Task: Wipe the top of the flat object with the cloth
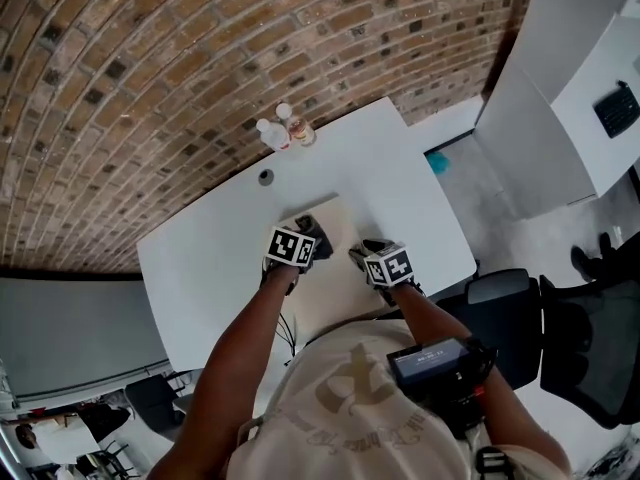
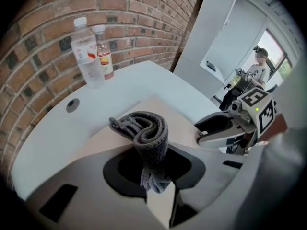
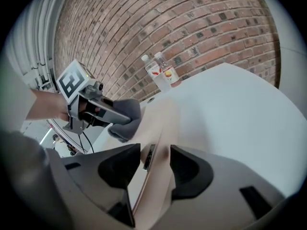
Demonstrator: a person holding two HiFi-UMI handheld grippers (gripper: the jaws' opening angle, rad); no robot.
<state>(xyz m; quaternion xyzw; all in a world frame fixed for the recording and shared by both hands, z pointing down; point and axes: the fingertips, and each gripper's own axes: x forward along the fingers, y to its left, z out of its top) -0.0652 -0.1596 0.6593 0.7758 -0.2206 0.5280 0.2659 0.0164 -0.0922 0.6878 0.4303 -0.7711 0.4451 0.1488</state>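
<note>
Lying flat on the white bench point(image 1: 200, 268), the flat beige board point(image 1: 335, 238) sits in front of the person, with one corner pointing toward the red-brown brick wall point(image 1: 200, 58). The grey knitted cloth point(image 2: 146, 133) is folded into a loose roll and rests on the top face of the board near its left side. The lower end of the cloth is pinched between the two dark pads of the left claw point(image 2: 156, 169), which is closed on the fabric. The rolled end of the cloth projects forward past the pads and over the board.

The right claw point(image 3: 154, 162) is turned on its side at the near right edge of the board. Its jaws are set narrow, with that edge clamped between them. The beige top face lies against one pad. In the head view, the left claw point(image 1: 308, 238) and the right claw point(image 1: 362, 251) are near each other over the board, each with its square-marker cube facing up.

Two clear plastic bottles point(image 1: 272, 133) with white caps stand upright side by side at the far edge of the bench, against the wall. A small round grey grommet point(image 1: 265, 177) is set in the bench top between the bottles and the board.
</note>
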